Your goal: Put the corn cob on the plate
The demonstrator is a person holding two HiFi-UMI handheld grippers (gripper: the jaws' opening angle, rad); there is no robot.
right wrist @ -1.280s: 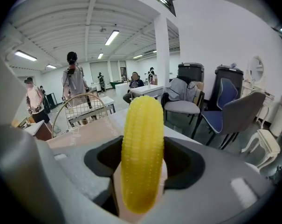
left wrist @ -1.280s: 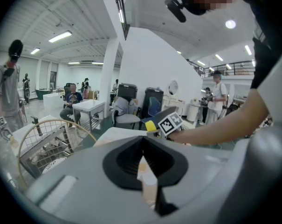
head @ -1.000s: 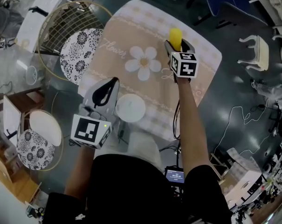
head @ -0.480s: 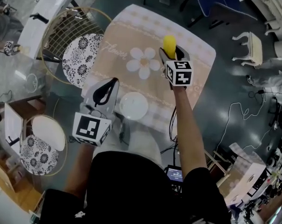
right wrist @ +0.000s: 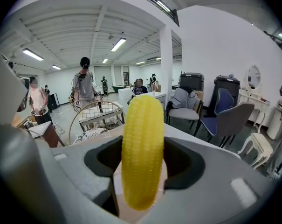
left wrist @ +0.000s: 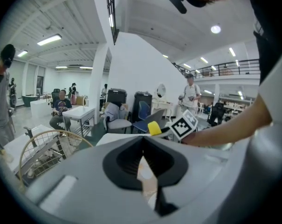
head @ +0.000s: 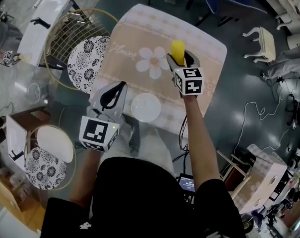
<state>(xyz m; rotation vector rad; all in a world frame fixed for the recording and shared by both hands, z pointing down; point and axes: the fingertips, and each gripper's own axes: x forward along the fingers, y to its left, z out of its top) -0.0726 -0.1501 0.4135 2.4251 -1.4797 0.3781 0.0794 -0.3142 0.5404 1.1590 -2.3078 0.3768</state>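
The yellow corn cob (head: 177, 51) (right wrist: 141, 148) stands upright between the jaws of my right gripper (head: 180, 59) (right wrist: 141, 171), which is shut on it above the flower-print tablecloth (head: 140, 38). From the left gripper view the corn cob (left wrist: 154, 128) shows far off next to the marker cube. The small white plate (head: 146, 107) sits near the table's front edge, below and left of the cob. My left gripper (head: 113, 90) (left wrist: 143, 169) hovers just left of the plate, jaws shut with nothing between them.
Left of the table stands a round wire chair (head: 75, 38) with a black-and-white patterned cushion (head: 86, 63). A second patterned seat (head: 43, 157) is at lower left. Cables (head: 261, 113) run over the floor at right. People (right wrist: 85, 90) and chairs (left wrist: 143, 113) fill the hall behind.
My right gripper with the corn cob has drifted left and slightly toward me over the cloth. The left gripper has kept its place by the plate.
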